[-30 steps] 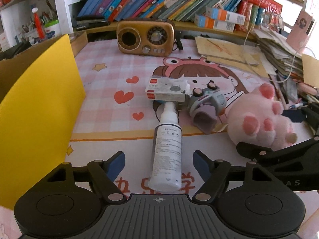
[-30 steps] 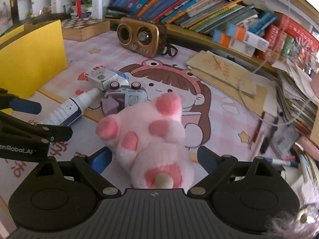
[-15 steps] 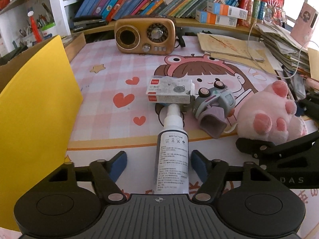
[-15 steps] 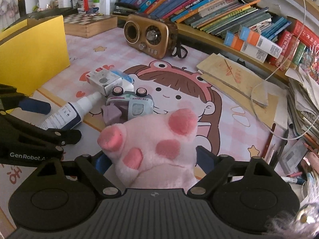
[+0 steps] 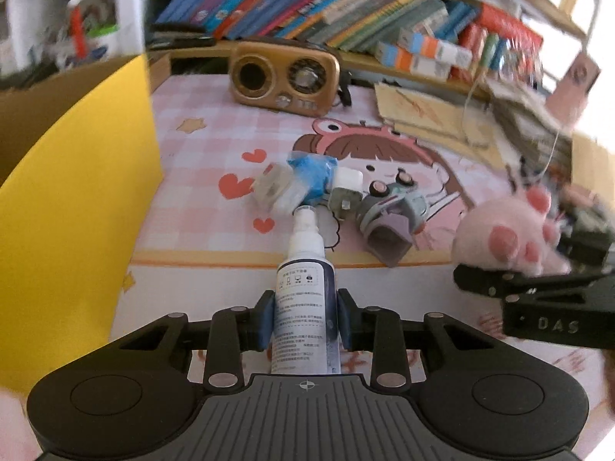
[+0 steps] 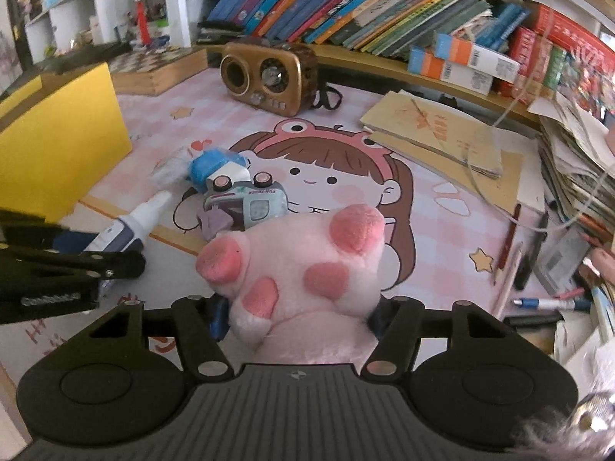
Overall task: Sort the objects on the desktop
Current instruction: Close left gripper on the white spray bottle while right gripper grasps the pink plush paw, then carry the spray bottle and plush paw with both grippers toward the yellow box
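Left hand-held gripper (image 5: 305, 317): pinching the spray bottle (image 5: 305, 307) – both blue pads press on the lower body of the bottle, one on each side.
Spray bottle: white body with a dark band and printed label, nozzle aimed toward 12 o'clock in the left wrist view; its tip ends just beside the small pile of objects at mid-mat.
Right hand-held gripper (image 6: 298, 319): jaws closing, with the pink plush paw (image 6: 303, 269) between them; the plush fills the gap from pad to pad, and its sides hide the pads almost entirely.
Pink plush paw: toe pads face the camera in the right wrist view; in the left wrist view it sits at 3 o'clock, near the toy truck (image 5: 396, 211).
Toy truck: grey-green, lying tilted with wheels up, just beyond the plush – at 11 o'clock from it in the right wrist view.
Blue-and-white packet (image 6: 215, 165): touching the truck on its far side.
Yellow box (image 5: 73, 211): at 9 o'clock of the left wrist view, its wall standing upright beside the mat.
Tabletop (image 6: 238, 130): covered by a pink checked mat with a cartoon girl.
Gold radio (image 6: 269, 77): at 12 o'clock, at the far edge of the mat, below the leaning books (image 6: 346, 4).
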Demonstrator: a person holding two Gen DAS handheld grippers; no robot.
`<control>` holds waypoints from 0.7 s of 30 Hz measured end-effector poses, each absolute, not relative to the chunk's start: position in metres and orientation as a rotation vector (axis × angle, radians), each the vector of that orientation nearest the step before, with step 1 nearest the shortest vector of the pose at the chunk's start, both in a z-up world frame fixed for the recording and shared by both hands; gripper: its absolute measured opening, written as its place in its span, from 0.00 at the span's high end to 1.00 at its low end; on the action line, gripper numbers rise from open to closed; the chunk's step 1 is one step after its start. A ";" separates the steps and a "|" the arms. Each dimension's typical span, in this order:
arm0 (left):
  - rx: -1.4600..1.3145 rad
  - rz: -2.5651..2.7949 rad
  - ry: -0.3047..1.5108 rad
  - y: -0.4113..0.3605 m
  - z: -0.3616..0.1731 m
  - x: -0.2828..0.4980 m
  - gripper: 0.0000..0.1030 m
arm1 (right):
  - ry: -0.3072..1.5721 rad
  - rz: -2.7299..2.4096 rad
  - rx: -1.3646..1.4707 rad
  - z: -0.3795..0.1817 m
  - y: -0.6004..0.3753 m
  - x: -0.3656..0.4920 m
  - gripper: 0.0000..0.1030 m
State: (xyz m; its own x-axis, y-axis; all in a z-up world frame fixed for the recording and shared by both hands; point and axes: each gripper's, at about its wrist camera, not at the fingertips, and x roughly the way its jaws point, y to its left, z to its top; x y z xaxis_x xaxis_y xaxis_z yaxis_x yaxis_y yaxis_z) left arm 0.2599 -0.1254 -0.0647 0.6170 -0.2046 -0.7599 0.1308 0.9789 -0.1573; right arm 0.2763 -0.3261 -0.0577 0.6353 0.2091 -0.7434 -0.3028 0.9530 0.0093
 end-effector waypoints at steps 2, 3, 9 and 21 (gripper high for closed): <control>-0.134 -0.198 0.884 -0.119 -0.060 0.251 0.70 | 0.834 0.286 -0.097 -0.055 -0.328 0.270 0.41; -0.150 -0.200 0.881 -0.117 -0.058 0.246 0.70 | 0.835 0.283 -0.088 -0.054 -0.328 0.266 0.41; -0.232 -0.212 0.867 -0.106 -0.048 0.218 0.70 | 0.833 0.277 -0.039 -0.046 -0.329 0.241 0.40; -0.316 -0.240 0.814 -0.091 -0.027 0.173 0.70 | 0.805 0.255 0.005 -0.028 -0.327 0.194 0.40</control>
State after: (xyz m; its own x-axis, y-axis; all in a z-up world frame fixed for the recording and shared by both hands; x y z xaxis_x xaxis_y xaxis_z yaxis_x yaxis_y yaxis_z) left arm 0.1726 -0.0907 -0.0270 0.6635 -0.3287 -0.6720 0.0886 0.9265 -0.3657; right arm 0.1939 -0.3269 -0.0285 0.6639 0.2282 -0.7122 -0.2241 0.9693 0.1017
